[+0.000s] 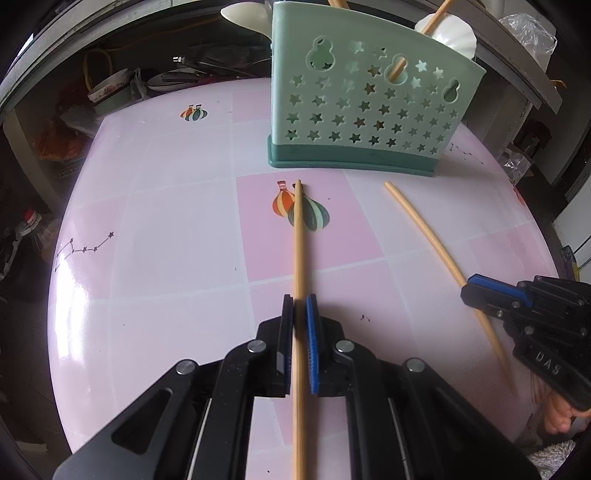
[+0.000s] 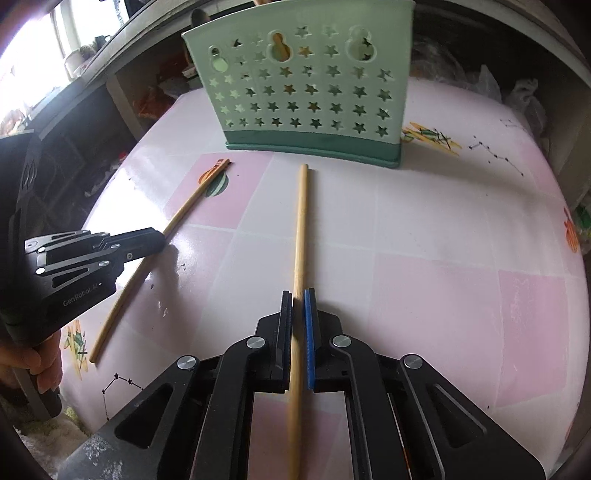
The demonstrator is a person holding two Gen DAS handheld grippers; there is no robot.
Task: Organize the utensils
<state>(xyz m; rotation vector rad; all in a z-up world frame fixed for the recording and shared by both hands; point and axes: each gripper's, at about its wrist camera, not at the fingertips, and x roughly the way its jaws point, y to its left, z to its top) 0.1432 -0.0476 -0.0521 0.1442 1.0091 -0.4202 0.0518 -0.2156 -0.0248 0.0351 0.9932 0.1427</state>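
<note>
Two wooden chopsticks lie on the pink table (image 1: 177, 221) in front of a mint-green star-punched utensil holder (image 1: 362, 110) (image 2: 314, 92). My left gripper (image 1: 300, 297) is shut on the left chopstick (image 1: 298, 240), whose tip points at the holder's base. My right gripper (image 2: 298, 293) is shut on the right chopstick (image 2: 301, 229), also aimed at the holder. Each view shows the other tool: the right gripper (image 1: 466, 290) on its chopstick (image 1: 424, 229), the left gripper (image 2: 162, 240) on its chopstick (image 2: 184, 214). Chopsticks and a white spoon (image 1: 454, 33) stand inside the holder.
The round table's edge curves away on the left and right. Behind it a dark shelf holds bowls (image 1: 110, 88) and clutter. Plastic bags (image 1: 528, 33) sit at the back right. A person's hand (image 2: 44, 365) grips the left tool's handle.
</note>
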